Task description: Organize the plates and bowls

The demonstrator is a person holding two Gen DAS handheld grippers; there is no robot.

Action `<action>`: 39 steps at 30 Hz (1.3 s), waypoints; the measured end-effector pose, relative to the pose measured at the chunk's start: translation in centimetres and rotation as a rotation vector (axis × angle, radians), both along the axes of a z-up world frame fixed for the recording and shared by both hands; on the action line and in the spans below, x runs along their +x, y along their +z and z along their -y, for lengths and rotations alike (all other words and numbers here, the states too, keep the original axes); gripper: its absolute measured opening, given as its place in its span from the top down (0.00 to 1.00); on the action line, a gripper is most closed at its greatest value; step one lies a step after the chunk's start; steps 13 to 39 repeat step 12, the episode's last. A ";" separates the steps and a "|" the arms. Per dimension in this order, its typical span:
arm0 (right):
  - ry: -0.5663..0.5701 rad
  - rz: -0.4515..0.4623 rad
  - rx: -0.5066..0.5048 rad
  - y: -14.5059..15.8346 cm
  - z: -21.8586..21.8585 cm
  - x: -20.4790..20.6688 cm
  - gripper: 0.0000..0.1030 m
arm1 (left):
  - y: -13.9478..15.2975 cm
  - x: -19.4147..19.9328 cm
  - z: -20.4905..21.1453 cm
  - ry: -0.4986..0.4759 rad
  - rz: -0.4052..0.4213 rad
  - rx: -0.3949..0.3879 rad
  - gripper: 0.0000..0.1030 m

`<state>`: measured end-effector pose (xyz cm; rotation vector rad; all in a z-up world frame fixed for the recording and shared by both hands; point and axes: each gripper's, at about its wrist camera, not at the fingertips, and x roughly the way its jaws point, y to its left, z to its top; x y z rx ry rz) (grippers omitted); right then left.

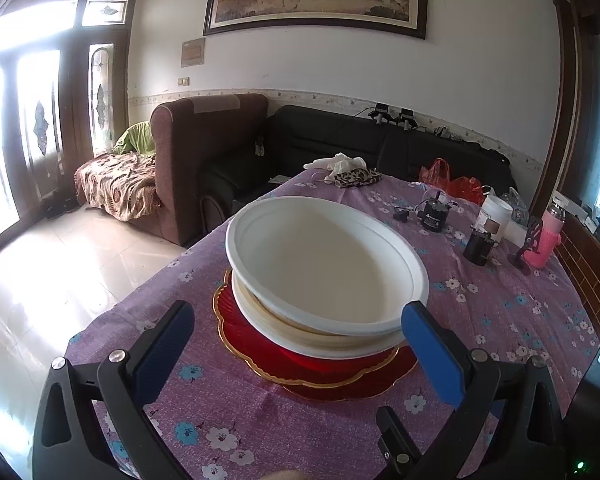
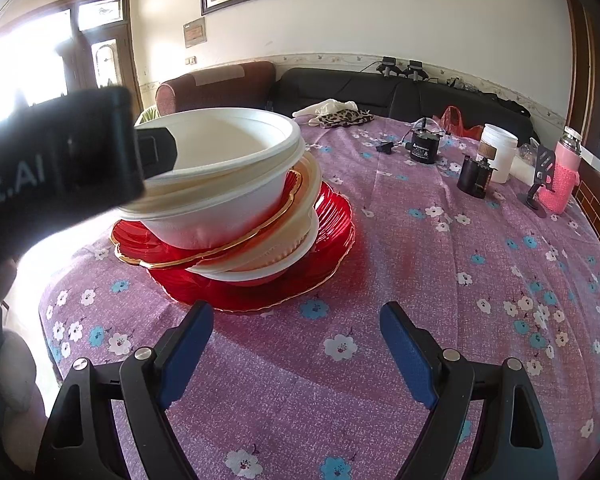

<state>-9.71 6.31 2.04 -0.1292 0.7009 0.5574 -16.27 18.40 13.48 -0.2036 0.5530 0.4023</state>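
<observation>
A tilted stack stands on the purple flowered tablecloth (image 2: 440,280). From the bottom it goes: red gold-rimmed plate (image 2: 332,236), white bowls (image 2: 260,268), a second red plate (image 2: 288,192), then more white bowls (image 2: 228,200). The top white bowl (image 1: 320,264) is empty. My left gripper (image 1: 298,308) is open and wide at the near side of the stack. Its right fingertip (image 1: 414,312) is at the top bowl's rim, and the left one stands apart from it. Its body (image 2: 60,160) blocks the stack's left side in the right wrist view. My right gripper (image 2: 296,308) is open and empty over the cloth, just right of the stack.
At the table's far right stand a small black device (image 2: 426,148), a black cylinder (image 2: 474,178), a white jar (image 2: 498,152), a phone stand (image 2: 540,184) and a pink bottle (image 2: 564,176). A leopard cloth (image 2: 344,118) lies at the far edge. Sofas (image 1: 204,148) stand behind, and the table edge drops off left.
</observation>
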 end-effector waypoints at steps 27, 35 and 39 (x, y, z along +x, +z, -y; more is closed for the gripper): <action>-0.013 0.000 0.039 0.2 2.2 -0.2 0.14 | 0.9 -0.5 1.4 0.031 0.007 0.032 0.00; -0.013 0.000 0.039 0.2 2.2 -0.2 0.14 | 0.9 -0.5 1.4 0.031 0.007 0.032 0.00; -0.013 0.000 0.039 0.2 2.2 -0.2 0.14 | 0.9 -0.5 1.4 0.031 0.007 0.032 0.00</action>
